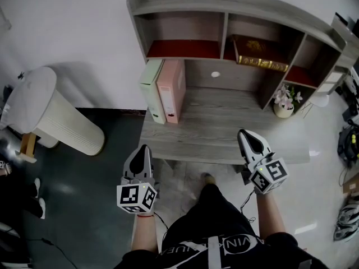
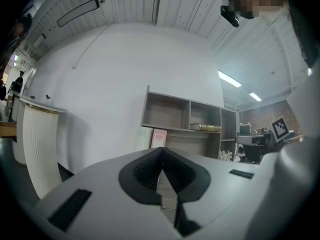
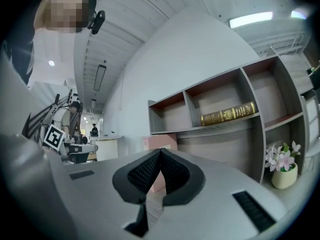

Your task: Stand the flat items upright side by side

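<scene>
Pale green binder and pink binder upright, side by side, at counter left rear corner. Task appears done. Left tool, right tool: jaws together, empty, at counter front edge.

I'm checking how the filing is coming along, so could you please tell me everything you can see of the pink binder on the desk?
The pink binder is a thick, plain, box-shaped file, closed, with a smooth card-like cover. It stands upright at the left end of the grey wood-grain desk, narrow face outward, just below the shelf unit. Its bottom rests on the desk, one broad side sits against the pale green binder, and the other side is free.
</scene>
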### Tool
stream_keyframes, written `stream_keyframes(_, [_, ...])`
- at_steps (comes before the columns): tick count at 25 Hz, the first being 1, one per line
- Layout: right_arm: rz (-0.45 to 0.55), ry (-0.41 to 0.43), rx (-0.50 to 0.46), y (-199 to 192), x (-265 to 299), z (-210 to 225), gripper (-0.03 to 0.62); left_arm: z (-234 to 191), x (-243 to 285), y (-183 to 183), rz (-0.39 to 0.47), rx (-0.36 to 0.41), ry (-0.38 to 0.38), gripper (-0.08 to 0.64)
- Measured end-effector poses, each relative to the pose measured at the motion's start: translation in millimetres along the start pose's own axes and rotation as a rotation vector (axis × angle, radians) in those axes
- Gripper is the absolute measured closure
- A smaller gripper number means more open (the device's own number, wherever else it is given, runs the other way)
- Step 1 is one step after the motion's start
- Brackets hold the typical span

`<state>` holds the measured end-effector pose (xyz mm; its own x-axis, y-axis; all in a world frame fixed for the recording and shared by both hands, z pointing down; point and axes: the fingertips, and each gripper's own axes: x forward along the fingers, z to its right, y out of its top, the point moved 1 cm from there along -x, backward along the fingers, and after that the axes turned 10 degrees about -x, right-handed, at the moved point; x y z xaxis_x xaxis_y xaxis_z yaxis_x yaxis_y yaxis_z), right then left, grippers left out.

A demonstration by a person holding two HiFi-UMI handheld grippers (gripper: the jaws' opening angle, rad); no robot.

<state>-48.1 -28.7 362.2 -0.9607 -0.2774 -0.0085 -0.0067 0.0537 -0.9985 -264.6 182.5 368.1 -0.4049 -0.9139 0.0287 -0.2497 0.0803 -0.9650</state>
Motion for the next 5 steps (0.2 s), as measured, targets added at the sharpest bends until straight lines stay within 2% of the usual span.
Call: stream_keyframes(5, [-0.002, 0.012, 0.001, 0.5, 2.2, -3.9, 0.583, -4.2, -4.1, 1.0, -0.001, 0.001, 0.016, 0.557])
